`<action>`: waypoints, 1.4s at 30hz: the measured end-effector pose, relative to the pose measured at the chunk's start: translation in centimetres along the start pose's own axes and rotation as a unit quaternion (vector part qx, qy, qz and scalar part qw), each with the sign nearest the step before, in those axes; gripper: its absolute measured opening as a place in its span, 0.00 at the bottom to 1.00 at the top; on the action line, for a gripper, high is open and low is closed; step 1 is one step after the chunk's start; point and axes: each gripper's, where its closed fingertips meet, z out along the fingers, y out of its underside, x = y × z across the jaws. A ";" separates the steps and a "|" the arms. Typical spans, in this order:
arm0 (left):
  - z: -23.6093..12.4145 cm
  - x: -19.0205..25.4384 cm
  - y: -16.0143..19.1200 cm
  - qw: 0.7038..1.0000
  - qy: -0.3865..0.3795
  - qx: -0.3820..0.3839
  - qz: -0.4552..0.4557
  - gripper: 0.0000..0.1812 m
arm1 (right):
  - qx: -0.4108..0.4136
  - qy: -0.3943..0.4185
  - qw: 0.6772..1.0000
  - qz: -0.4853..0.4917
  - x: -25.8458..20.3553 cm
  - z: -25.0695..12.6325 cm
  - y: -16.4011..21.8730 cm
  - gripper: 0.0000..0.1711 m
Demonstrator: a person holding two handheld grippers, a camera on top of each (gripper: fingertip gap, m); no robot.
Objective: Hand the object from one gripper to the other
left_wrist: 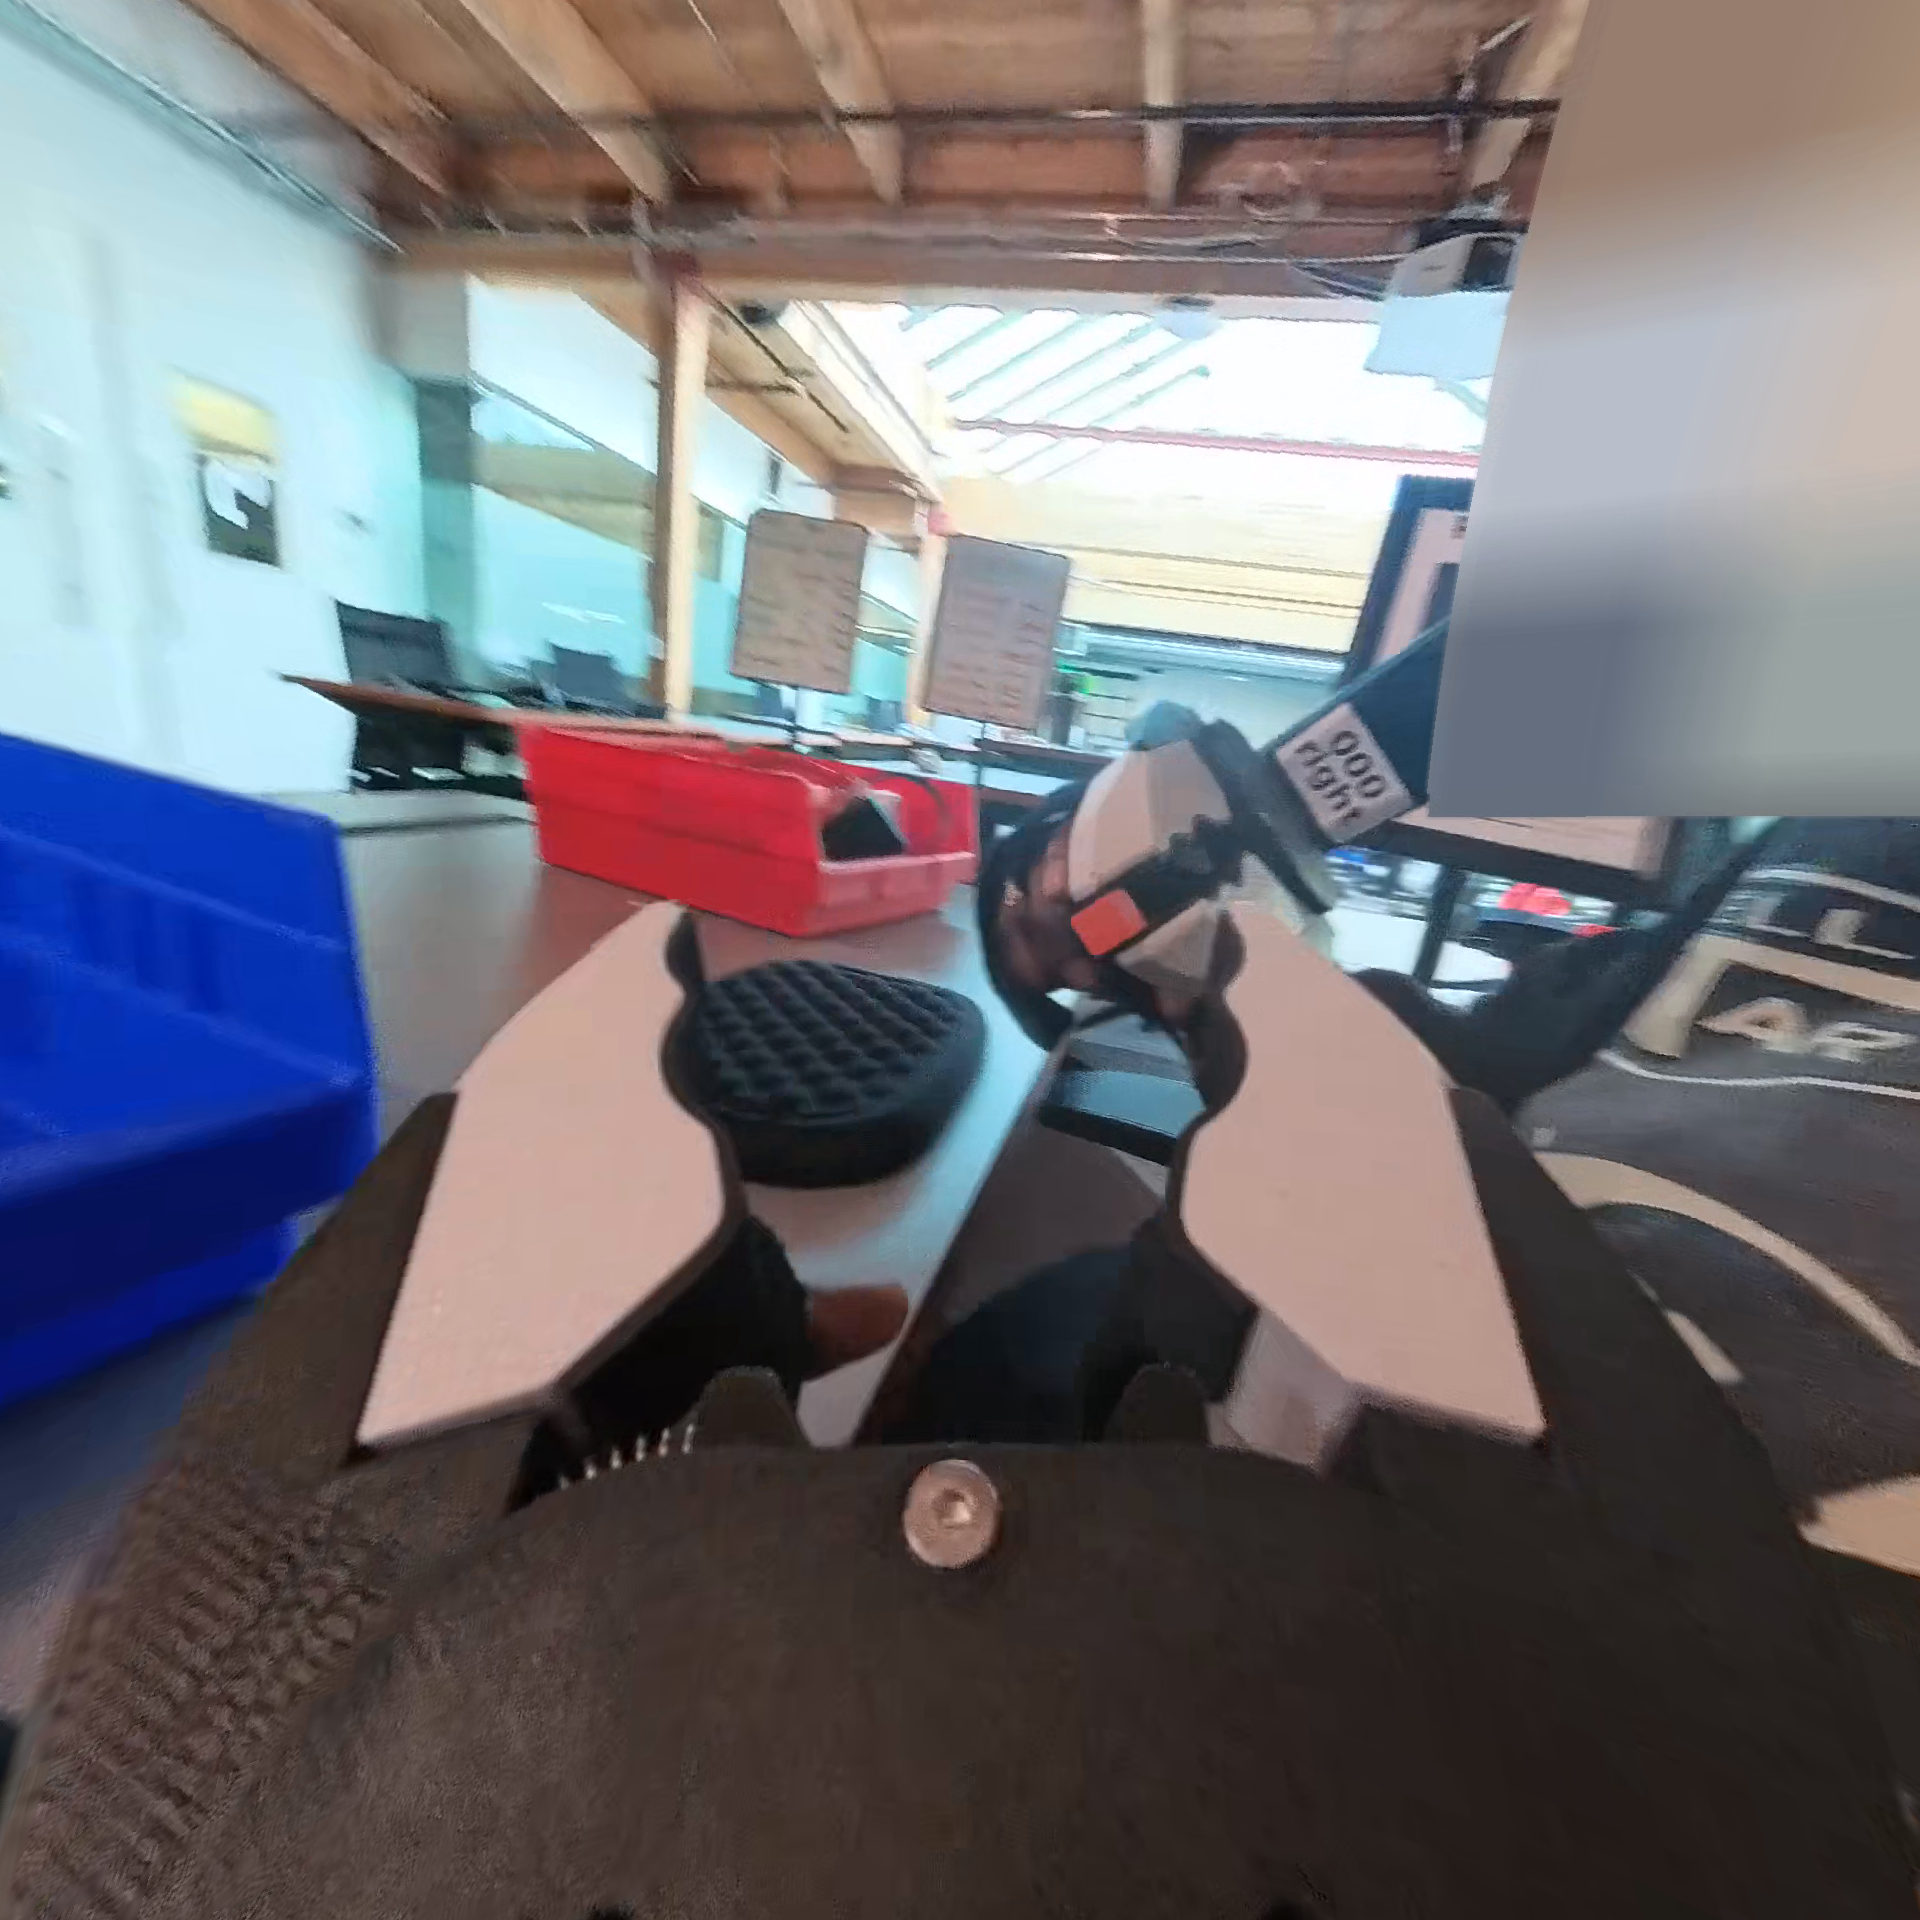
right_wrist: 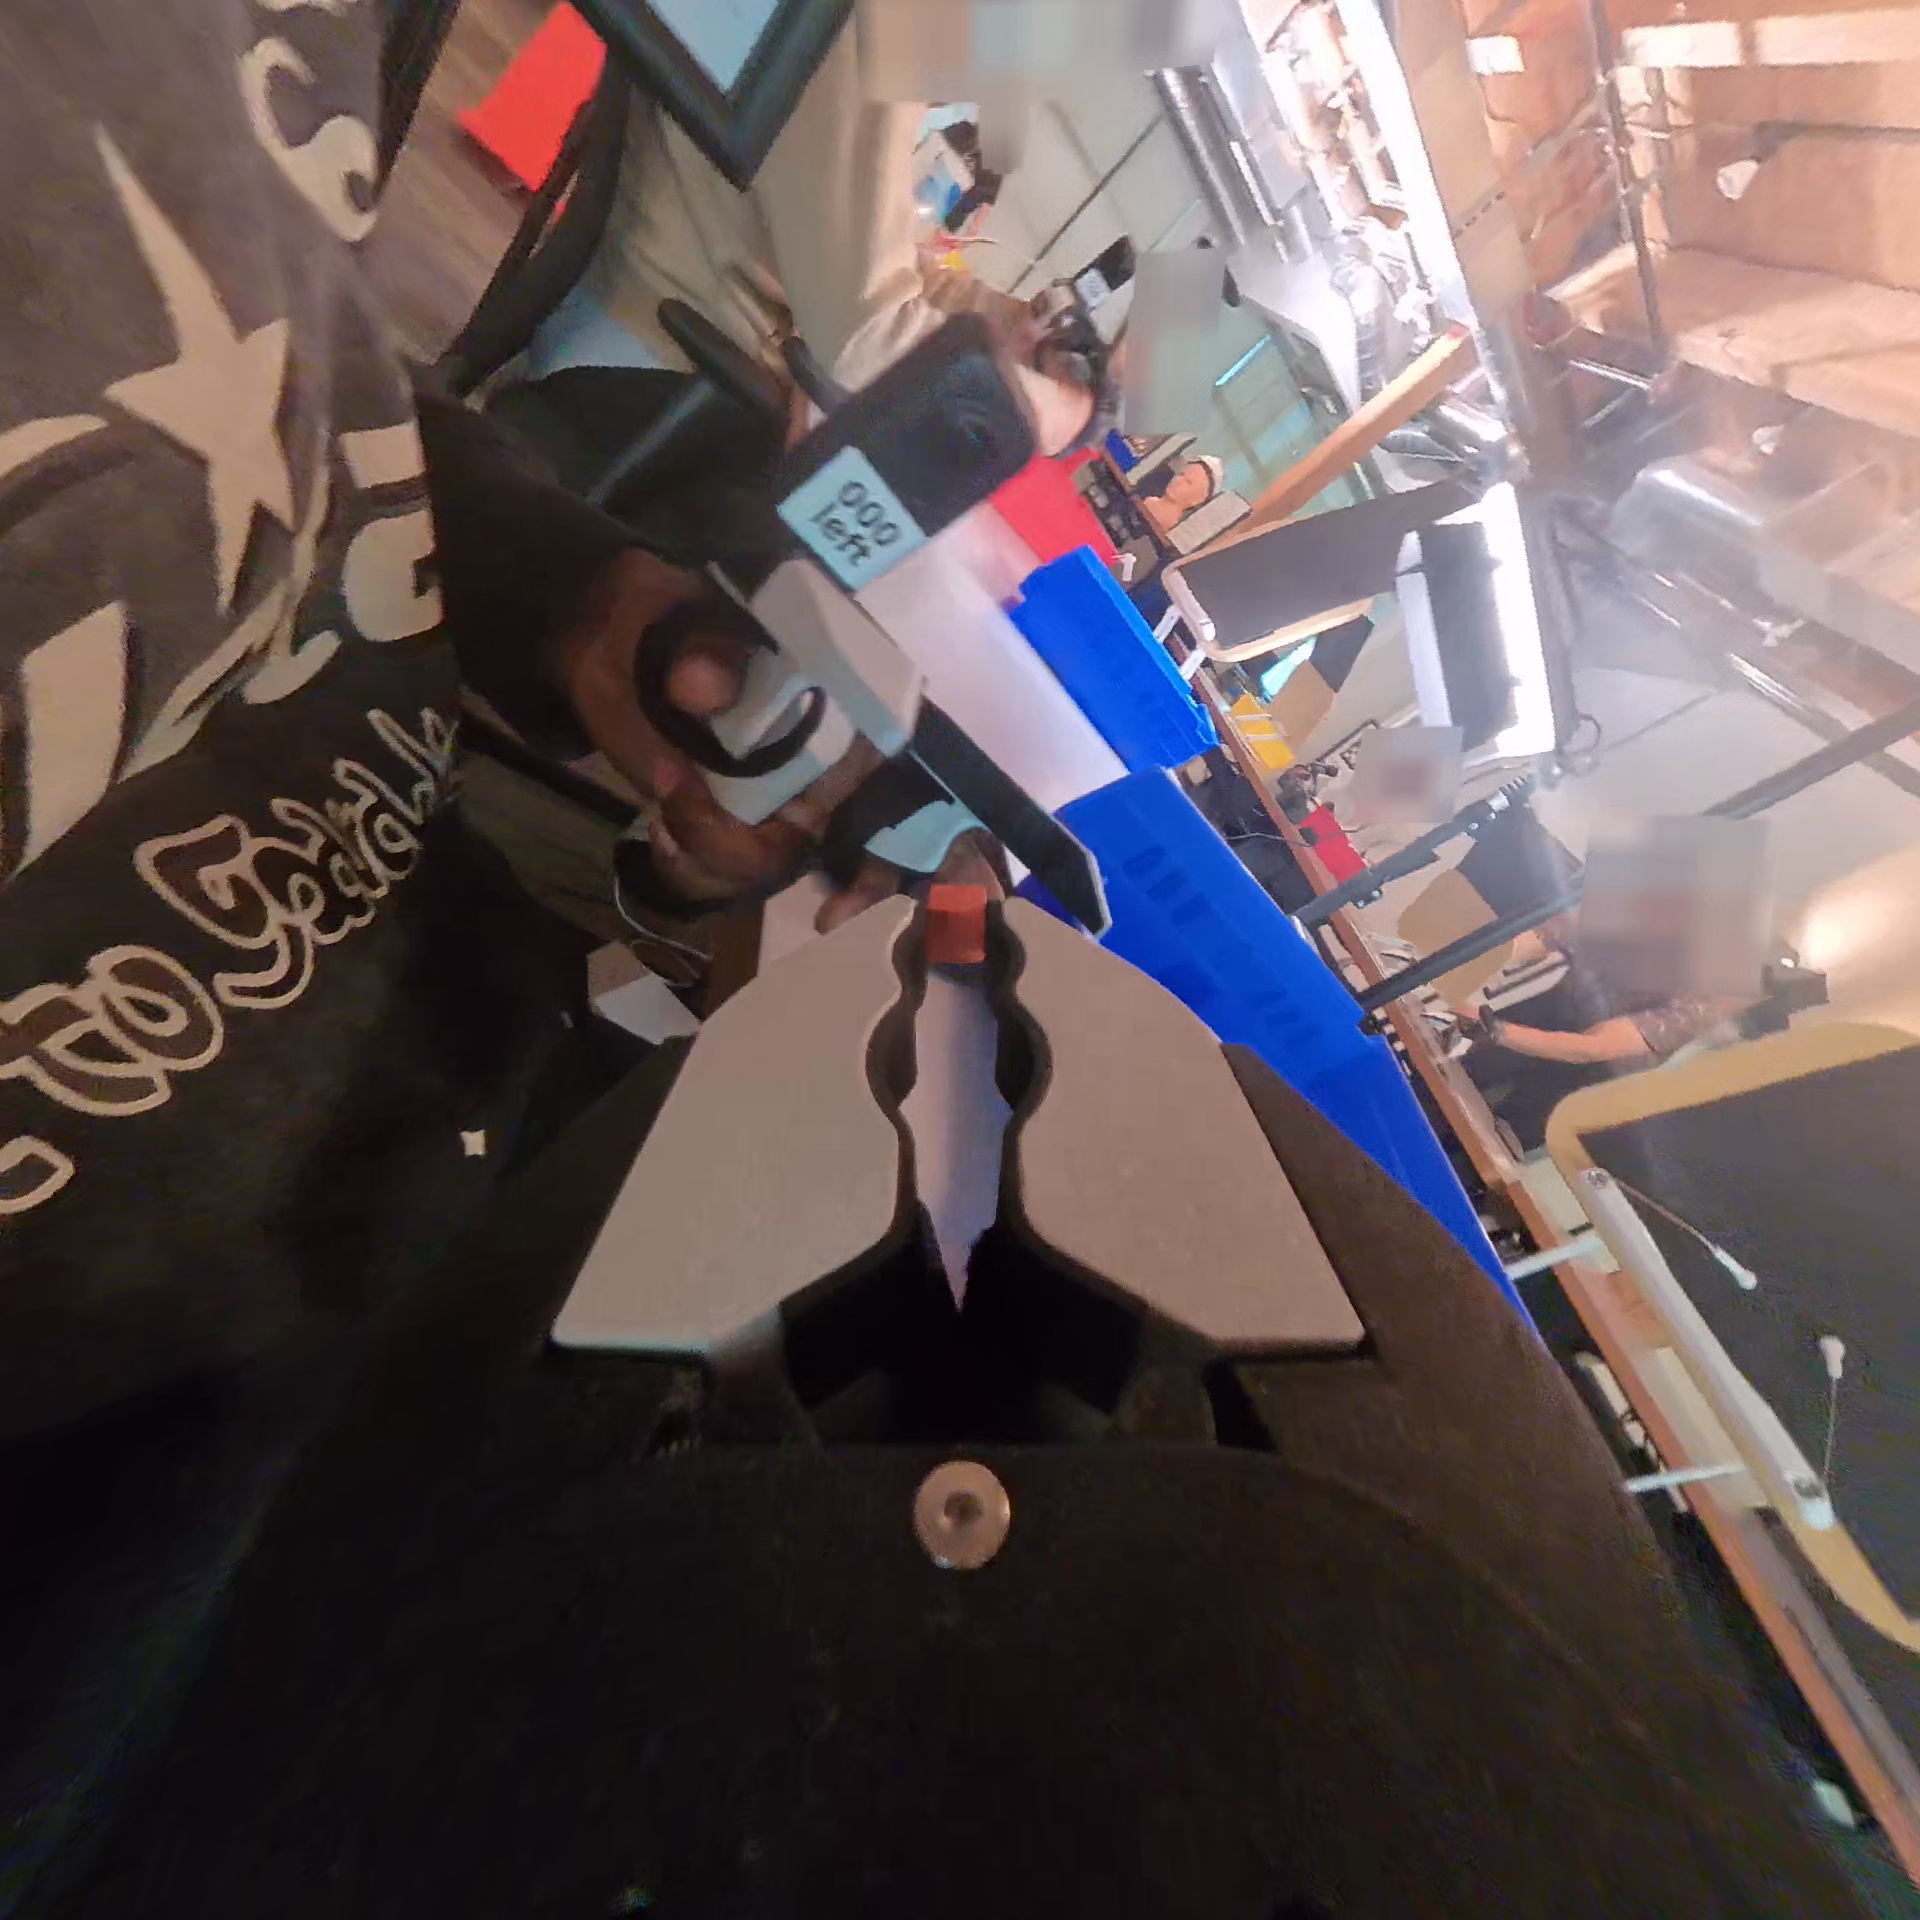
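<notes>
The right gripper (right_wrist: 958, 961) pinches the small red block (right_wrist: 954, 932) at its tips — the left gripper (left_wrist: 956, 997) gapes empty; a misaligned approach could knock it loose.

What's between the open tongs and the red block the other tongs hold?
Nothing: the left wrist view shows only air between the left tongs and the red block in the right tongs.

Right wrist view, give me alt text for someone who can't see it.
The right claw is shut on a small red block at its fingertips. Beyond it, a hand holds the left claw, with blue bins behind it along a table edge.
</notes>
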 end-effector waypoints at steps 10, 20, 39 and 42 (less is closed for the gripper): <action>-0.7 -2.3 -1.3 0.988 -0.102 0.039 0.112 0.48 | -0.046 0.165 0.973 0.153 10.1 -5.8 2.0 0.06; -0.8 -2.5 -1.6 0.989 -0.099 0.061 0.086 0.42 | -0.240 0.369 0.851 0.285 21.6 -21.5 10.5 0.06; -0.8 -2.4 -1.5 0.991 -0.092 0.064 0.079 0.40 | -0.508 0.238 0.645 0.519 21.0 -27.7 28.1 0.06; -0.8 -2.3 -1.6 0.991 -0.090 0.066 0.077 0.40 | -0.524 0.229 0.630 0.525 20.3 -27.8 29.1 0.06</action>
